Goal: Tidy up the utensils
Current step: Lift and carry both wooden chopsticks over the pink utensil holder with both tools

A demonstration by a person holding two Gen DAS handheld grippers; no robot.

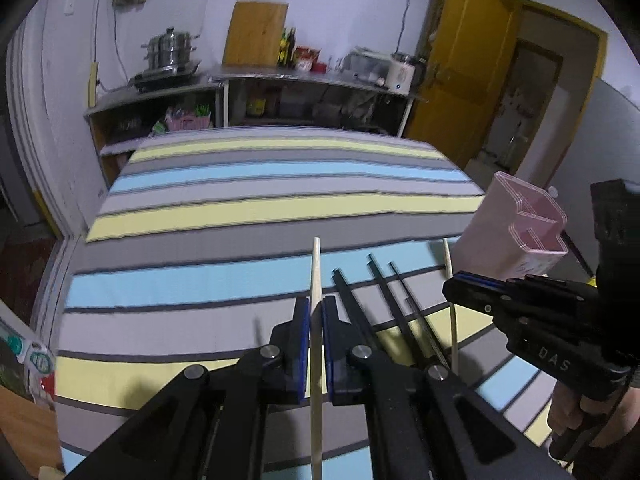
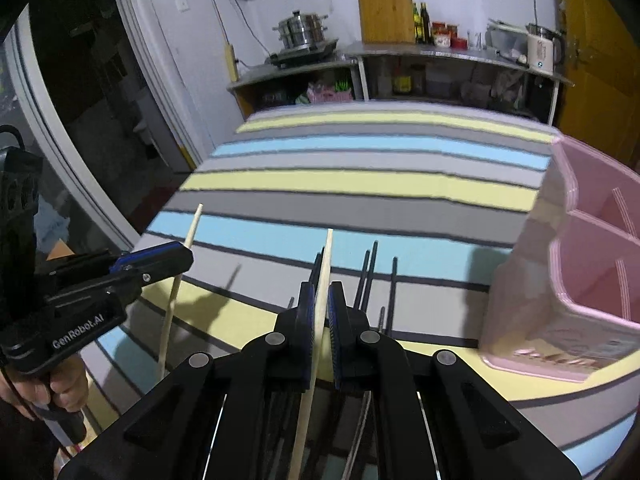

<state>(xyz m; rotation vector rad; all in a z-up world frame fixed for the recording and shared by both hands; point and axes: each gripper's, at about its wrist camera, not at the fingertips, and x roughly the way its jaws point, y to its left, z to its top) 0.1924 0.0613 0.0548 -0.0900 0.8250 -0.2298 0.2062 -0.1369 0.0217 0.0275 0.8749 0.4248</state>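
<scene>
My left gripper (image 1: 316, 306) is shut on a light wooden chopstick (image 1: 316, 264) that points forward above the striped cloth. My right gripper (image 2: 320, 292) is shut on a second light wooden chopstick (image 2: 326, 252). Each gripper shows in the other's view: the right gripper (image 1: 460, 284) with its chopstick (image 1: 448, 254), the left gripper (image 2: 180, 252) with its chopstick (image 2: 192, 228). Several black chopsticks (image 1: 360, 300) lie on the cloth between the grippers; they also show in the right wrist view (image 2: 370, 272). A pink compartmented utensil holder (image 2: 580, 264) stands to the right, also seen in the left wrist view (image 1: 516, 232).
The table carries a striped grey, blue and yellow cloth (image 1: 240, 208). Behind it stand shelves with a steel steamer pot (image 1: 172, 50), a wooden cutting board (image 1: 254, 32), bottles and a white kettle (image 2: 540, 52). A yellow door (image 1: 460, 60) is at the right.
</scene>
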